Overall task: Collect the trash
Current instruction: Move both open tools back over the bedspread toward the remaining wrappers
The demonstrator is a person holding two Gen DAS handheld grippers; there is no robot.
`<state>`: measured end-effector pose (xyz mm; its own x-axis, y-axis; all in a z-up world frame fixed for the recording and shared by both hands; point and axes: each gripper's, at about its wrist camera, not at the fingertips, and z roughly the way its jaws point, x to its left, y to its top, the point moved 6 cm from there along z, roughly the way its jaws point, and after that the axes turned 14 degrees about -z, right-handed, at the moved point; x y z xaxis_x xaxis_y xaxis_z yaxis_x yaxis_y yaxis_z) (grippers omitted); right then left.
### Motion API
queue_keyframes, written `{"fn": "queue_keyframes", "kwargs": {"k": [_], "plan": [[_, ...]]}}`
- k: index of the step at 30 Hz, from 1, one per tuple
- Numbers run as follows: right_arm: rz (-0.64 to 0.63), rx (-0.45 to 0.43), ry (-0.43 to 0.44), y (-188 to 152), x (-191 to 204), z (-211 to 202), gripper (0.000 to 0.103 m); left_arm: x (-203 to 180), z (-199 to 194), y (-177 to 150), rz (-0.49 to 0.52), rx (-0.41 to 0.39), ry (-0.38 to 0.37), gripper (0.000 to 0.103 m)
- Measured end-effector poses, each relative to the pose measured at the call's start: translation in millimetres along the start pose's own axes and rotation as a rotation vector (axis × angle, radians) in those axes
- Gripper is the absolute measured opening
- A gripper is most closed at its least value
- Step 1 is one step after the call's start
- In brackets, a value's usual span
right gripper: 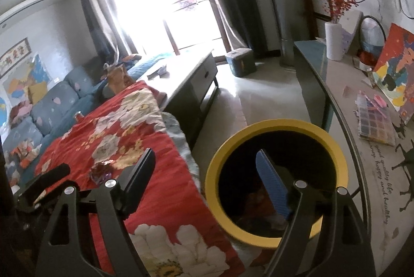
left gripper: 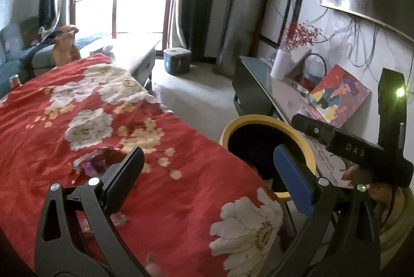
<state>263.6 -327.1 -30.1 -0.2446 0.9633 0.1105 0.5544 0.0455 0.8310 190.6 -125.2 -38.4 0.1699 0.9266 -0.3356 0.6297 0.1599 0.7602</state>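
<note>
A yellow-rimmed bin [left gripper: 269, 155] [right gripper: 279, 173] stands on the floor between the red floral blanket [left gripper: 103, 121] [right gripper: 129, 134] and a side table; scraps lie at its dark bottom. A shiny purple wrapper [left gripper: 95, 160] [right gripper: 101, 170] lies on the blanket. My left gripper [left gripper: 209, 173] is open and empty, low over the blanket's edge, with the wrapper just beyond its left finger. My right gripper [right gripper: 207, 173] is open and empty, held above the bin's left rim. The right gripper's body also shows at the right of the left wrist view [left gripper: 362, 150].
A long side table [right gripper: 375, 147] at the right holds a paint palette [right gripper: 372, 121], a painting [right gripper: 396, 70] and a white vase [right gripper: 335, 41]. A coffee table [right gripper: 191, 75], a blue sofa [right gripper: 51, 106] and a green box [right gripper: 240, 62] lie beyond.
</note>
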Motion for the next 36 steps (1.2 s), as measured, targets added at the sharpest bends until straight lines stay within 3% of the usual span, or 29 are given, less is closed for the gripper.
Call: {"fn": "queue_keyframes", "kwargs": {"k": [18,36], "plan": [[-0.115,0.004,0.103,-0.4,66.9,7.3,0.078,60.3,-33.9,15.8,-0.076,-0.068,0.085,0.092],[-0.264,0.044,0.206,-6.6,141.0,27.7,0.078,145.3,-60.2,3.9,-0.135,-0.047,0.219,0.092]]}}
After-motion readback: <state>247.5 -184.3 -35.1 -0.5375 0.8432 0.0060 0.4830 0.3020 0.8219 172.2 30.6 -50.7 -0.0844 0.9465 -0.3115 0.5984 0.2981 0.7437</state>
